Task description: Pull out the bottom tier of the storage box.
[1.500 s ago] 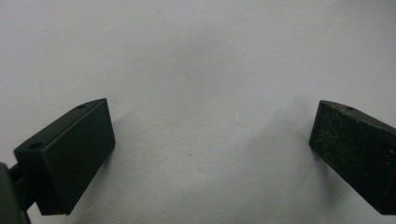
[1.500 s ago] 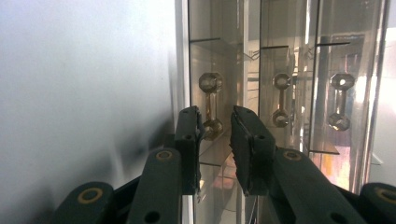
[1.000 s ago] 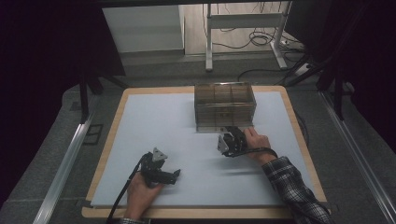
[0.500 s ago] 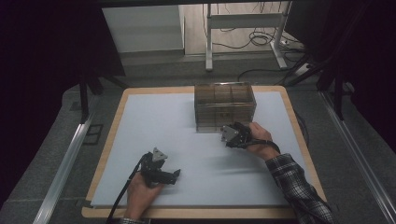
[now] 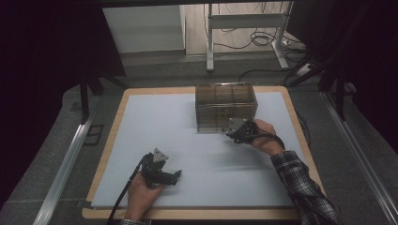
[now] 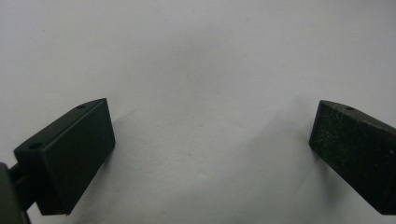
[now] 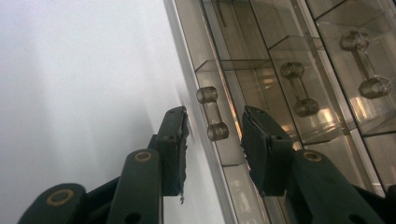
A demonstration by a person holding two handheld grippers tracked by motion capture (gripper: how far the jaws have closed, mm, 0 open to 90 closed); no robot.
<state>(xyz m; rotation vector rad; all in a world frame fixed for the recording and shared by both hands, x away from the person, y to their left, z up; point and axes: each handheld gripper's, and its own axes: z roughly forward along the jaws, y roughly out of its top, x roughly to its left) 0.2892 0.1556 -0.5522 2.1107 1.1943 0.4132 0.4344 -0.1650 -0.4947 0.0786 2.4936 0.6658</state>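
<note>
Right gripper (image 7: pixel 214 128) now up against drawer box (image 5: pixel 226 108), jaws apart astride lowest handle (image 7: pixel 212 113), not yet clamped. Pull likely next. Left gripper (image 5: pixel 162 176) released, well short of box.

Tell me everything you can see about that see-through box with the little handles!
The clear drawer box looks like smoky, brownish plastic. It stands upright at the far middle of the white mat, split into small drawers, each with a dumbbell-shaped handle. The drawers look closed. The right gripper has its jaws open on either side of one handle, not yet squeezing it.
</note>
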